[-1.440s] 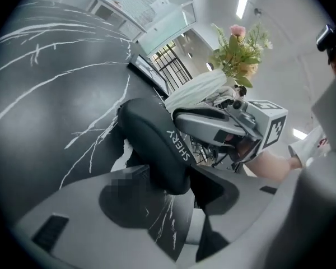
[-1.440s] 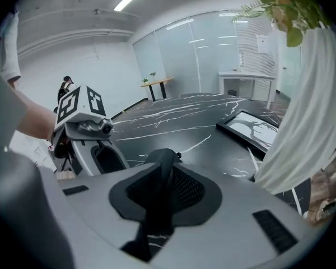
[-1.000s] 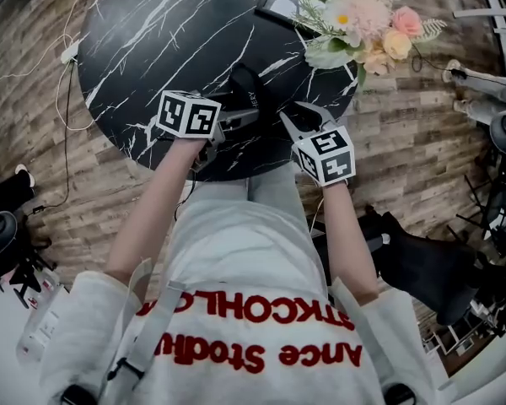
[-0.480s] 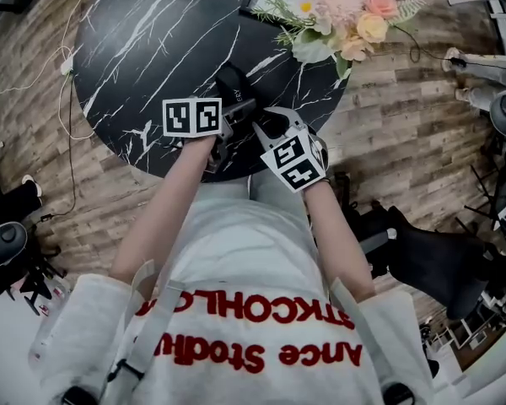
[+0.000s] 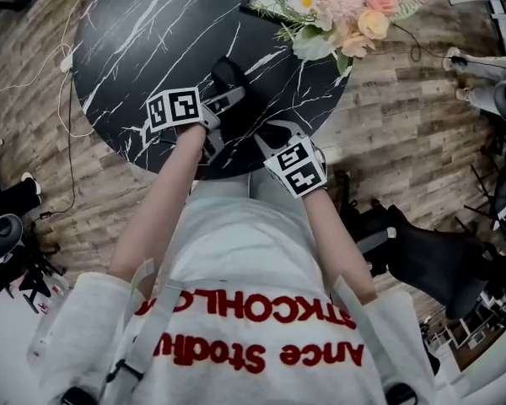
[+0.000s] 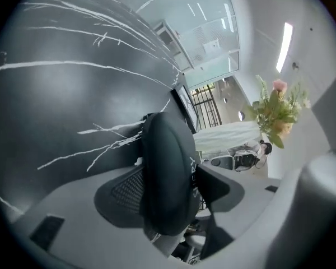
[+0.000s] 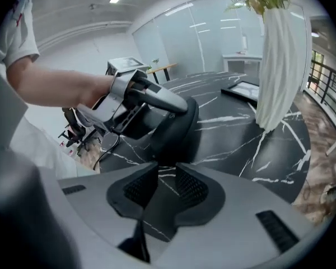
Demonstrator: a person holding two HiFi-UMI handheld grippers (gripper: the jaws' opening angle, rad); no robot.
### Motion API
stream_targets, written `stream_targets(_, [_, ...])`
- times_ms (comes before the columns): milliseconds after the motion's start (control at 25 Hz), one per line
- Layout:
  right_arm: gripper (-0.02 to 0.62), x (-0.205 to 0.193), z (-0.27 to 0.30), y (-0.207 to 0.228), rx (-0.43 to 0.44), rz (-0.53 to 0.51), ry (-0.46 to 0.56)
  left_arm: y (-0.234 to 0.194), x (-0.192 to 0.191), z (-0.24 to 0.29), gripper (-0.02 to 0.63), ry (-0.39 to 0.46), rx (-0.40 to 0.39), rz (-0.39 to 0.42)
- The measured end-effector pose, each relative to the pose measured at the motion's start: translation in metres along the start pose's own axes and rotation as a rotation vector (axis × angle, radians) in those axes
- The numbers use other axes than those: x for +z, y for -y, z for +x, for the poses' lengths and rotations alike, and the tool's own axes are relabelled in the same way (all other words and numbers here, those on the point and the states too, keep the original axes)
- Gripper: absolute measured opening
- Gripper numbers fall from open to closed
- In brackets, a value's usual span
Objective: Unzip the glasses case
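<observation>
- Near the close edge of the tabletop [image 5: 143, 40] sits the black glasses case [image 7: 178, 125], between the jaws of my left hand-held gripper [image 5: 229, 98]; those jaws are closing on it, and the pads look to meet its two sides
- Its shell is smooth and rounded, so I judge a squeeze placed off-centre could squirt it out sideways; this close to the edge, it might then slide off the tabletop towards my lap
- My right hand-held gripper [image 7: 167, 186] hovers just on the near side of the case, released, its pads a narrow gap apart with only tabletop showing between them
- I cannot spot the zip pull in any view: black case, black tabletop, little contrast, so I may pinch the shell or my left gripper's finger instead of the pull
- If my left hold is weak when the right tugs, the whole case would likely drag along and the zip would stay shut
- The white vase [image 7: 280, 66] of flowers stands far right, well apart, so only a wild swing would reach it
</observation>
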State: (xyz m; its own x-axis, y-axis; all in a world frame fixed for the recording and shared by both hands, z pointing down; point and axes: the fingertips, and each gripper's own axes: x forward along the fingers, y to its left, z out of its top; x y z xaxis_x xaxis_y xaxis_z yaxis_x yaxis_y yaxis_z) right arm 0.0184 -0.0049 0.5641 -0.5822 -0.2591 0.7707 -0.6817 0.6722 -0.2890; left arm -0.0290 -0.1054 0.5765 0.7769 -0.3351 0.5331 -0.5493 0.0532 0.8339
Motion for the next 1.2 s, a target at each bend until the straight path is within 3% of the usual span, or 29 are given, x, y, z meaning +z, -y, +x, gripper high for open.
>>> stream_targets(160, [0.108,-0.011,0.019,-0.012,0.033,0.145,-0.017,0.0,0.003,0.001,0.293,0.011,-0.03,-0.057])
stream_targets(360, [0.117,-0.003,0.032,-0.008,-0.035,0.266,0.032,0.0,0.009,-0.002,0.29,0.062,-0.12,-0.212])
stream_targets(560, [0.116,0.006,0.038,0.003,-0.115,0.269,0.054,0.002,0.01,-0.001,0.288,0.077,-0.148,-0.255])
stream_targets(640, [0.062,0.007,0.035,0.008,-0.13,0.284,0.072,0.002,0.01,0.0,0.288,0.074,-0.15,-0.255])
stream_targets(880, [0.038,0.004,0.027,0.011,-0.118,0.262,0.091,0.003,0.009,0.001,0.288,0.062,-0.147,-0.238])
stream_targets(1200, [0.035,0.003,0.025,0.005,-0.103,0.153,0.112,0.003,0.008,0.001,0.287,0.052,-0.152,-0.226])
